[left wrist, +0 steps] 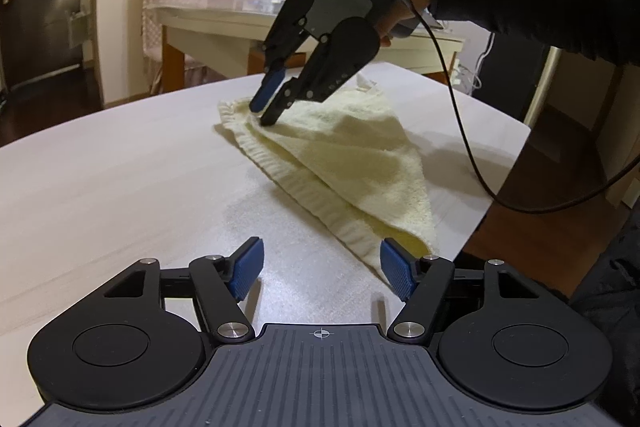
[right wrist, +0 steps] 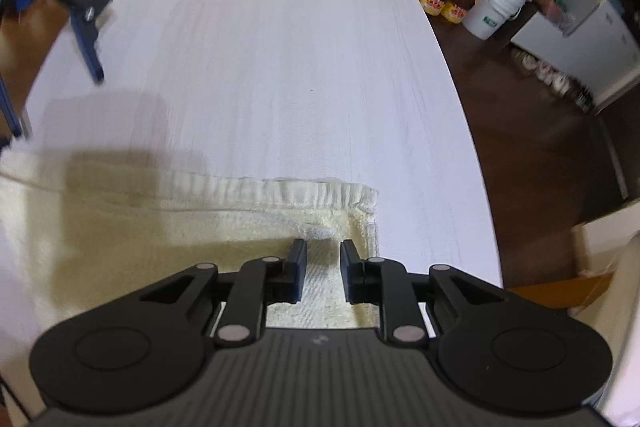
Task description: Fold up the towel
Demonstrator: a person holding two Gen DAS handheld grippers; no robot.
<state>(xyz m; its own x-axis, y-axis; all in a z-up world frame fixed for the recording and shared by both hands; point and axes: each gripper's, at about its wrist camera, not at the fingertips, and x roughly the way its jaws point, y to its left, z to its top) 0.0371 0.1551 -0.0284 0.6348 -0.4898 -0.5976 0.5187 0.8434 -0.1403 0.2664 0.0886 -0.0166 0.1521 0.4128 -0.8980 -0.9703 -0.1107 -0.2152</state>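
Table (left wrist: 100,195): pale, rounded corners, wide bare surface on my left and far sides; I note its right edge drops to dark floor close behind the cloth. Towel (left wrist: 344,155): cream terry, already doubled into a long wedge, its long axis running from the near right edge of the table diagonally toward the far middle; ribbed hem along the left side. Right gripper (left wrist: 266,111): tilted steeply down over the towel's far end, jaws parted a little, nothing clamped; in its own view both pads (right wrist: 298,267) sit just above terry, the hem corner (right wrist: 370,205) just beyond them. Left gripper (left wrist: 322,267): released, jaws wide, hovering over bare table with the towel's near tip (left wrist: 416,243) just ahead of its right pad (left wrist: 396,269). Judgement: each hand is nearest its own end of the wedge, so I expect the next fold to carry one end along that long axis to the other; I would sweep leftward, where room is open, not toward the right edge. Cable (left wrist: 464,131): trailing across the towel's right side, a possible snag.
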